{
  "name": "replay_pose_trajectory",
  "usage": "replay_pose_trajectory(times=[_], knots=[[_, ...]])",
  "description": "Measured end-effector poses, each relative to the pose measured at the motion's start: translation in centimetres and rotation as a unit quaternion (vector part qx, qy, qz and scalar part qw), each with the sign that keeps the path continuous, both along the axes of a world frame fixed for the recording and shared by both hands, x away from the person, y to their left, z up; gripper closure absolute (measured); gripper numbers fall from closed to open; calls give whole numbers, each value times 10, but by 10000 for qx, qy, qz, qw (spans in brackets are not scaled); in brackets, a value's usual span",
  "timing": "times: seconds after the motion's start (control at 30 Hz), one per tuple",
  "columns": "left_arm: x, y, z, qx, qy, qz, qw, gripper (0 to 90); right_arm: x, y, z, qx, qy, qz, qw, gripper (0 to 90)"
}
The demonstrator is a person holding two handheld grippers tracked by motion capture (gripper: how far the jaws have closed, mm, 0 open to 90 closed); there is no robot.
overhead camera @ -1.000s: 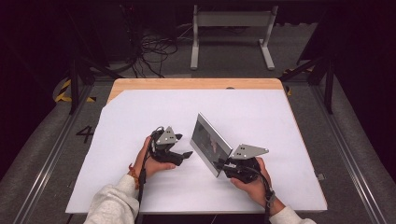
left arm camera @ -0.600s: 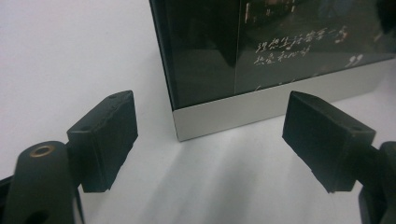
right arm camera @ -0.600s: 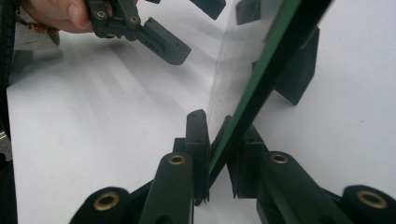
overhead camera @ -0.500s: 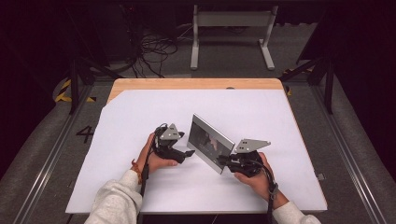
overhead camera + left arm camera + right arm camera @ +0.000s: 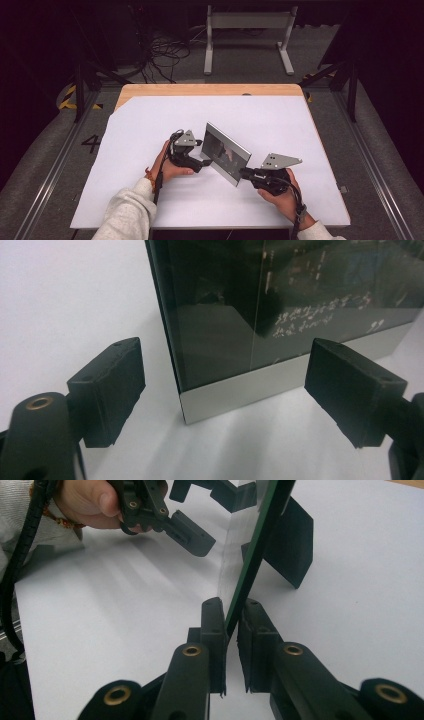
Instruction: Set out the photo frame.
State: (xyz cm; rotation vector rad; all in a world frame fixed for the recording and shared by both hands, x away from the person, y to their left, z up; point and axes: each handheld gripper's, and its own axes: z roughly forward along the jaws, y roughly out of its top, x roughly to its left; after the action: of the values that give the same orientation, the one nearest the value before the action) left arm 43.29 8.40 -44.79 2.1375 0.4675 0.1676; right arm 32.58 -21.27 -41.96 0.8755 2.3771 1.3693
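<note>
The right gripper (image 5: 245, 173), nearest, has just been closing and now pinches the picture frame's (image 5: 227, 152) 4 o'clock edge, standing mid-worktop (image 5: 300, 130). The left gripper (image 5: 204, 161), at 9 o'clock, has just opened, released. Handover looks done; next, probably reposition the frame steadily.

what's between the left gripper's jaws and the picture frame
Only bare white table: in the left gripper view the open left gripper brackets the picture frame's corner without touching it.

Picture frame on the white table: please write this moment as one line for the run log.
picture frame: standing on white table | right gripper: shut on frame's edge | left gripper: open, jaws just opened, frame's corner between them, untouched
</note>
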Motion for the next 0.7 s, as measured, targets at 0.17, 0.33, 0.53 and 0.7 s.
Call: replay_pose_trajectory(times=[0.17, 0.33, 0.53, 0.7], knots=[[-1, -4, -1, 29, 25, -92, 9999, 173, 0, 0, 0, -13, 14, -12, 10000, 829], [-3, -4, 0, 13, 66, -253, 9997, 207, -1, 1, 1, -50, -10, -52, 10000, 829], [-5, 0, 2, 44, 110, -229, 9997, 218, 0, 1, -1, 16, -28, -144, 9999, 836], [-8, 7, 3, 104, 118, -218, 9996, 280, 1, 1, -2, 42, -38, -160, 9999, 836]])
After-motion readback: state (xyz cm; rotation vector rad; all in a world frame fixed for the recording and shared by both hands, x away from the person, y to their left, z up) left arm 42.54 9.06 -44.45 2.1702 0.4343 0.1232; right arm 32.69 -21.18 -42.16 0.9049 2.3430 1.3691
